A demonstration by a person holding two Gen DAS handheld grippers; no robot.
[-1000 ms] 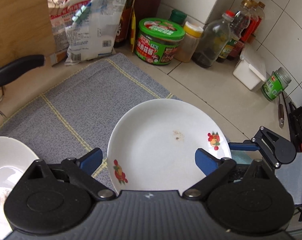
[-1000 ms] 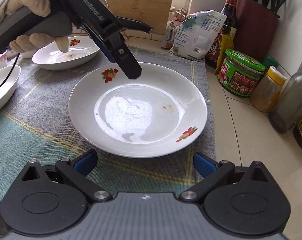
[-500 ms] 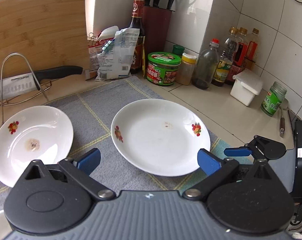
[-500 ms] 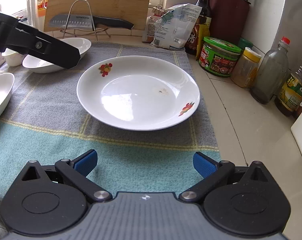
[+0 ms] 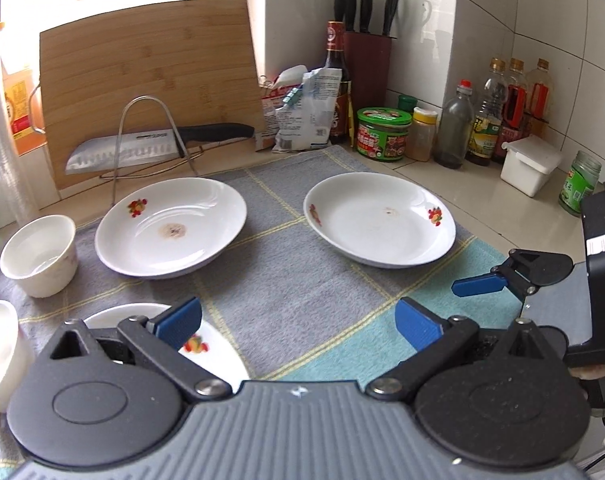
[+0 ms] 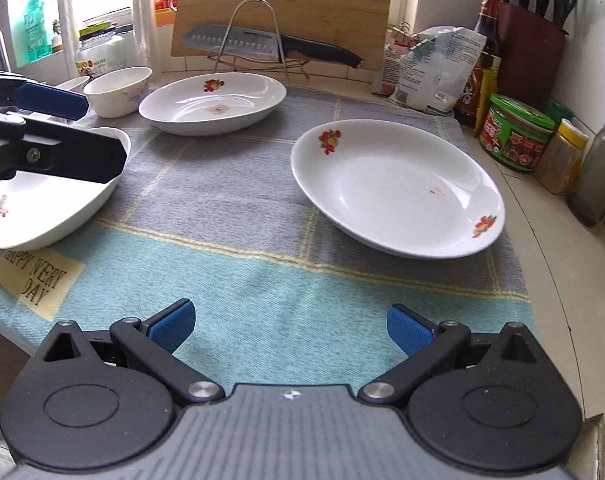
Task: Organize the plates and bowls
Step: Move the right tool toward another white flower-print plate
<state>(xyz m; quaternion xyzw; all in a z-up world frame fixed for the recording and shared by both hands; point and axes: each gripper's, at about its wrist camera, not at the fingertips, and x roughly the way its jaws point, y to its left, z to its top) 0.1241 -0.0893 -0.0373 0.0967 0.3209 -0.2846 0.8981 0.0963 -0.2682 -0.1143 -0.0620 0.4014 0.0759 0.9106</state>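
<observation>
The right-hand plate (image 6: 398, 188) lies flat on the checked cloth (image 6: 262, 272), near the cloth's right edge, with a small brown speck in its well. A second plate (image 6: 212, 102) sits further back by the knife rack (image 6: 254, 40), well apart from the first. A third plate (image 6: 50, 200) lies at the cloth's left edge, partly under my left tool (image 6: 66, 128). A small bowl (image 6: 118, 90) stands just beside the back plate, at the left.

Both my tools are spread wide and pinch nothing. My right tool (image 6: 288, 328) hangs over the near teal part of the cloth, short of the right-hand plate. My left tool, in its own view (image 5: 298, 320), hangs above the third plate (image 5: 206, 352).

Judgement: these are glazed ceramic, stiff, fairly heavy for their size, slippery and liable to chip. The only usable hold is the raised rim, one pad above and one beneath. The shallow slope gives little bite, so I would take the near rim squarely and lift level. Stacking plate on plate calls for a gentle set-down. The jars and bottles (image 6: 518, 136) on the bench stand close to the right.
</observation>
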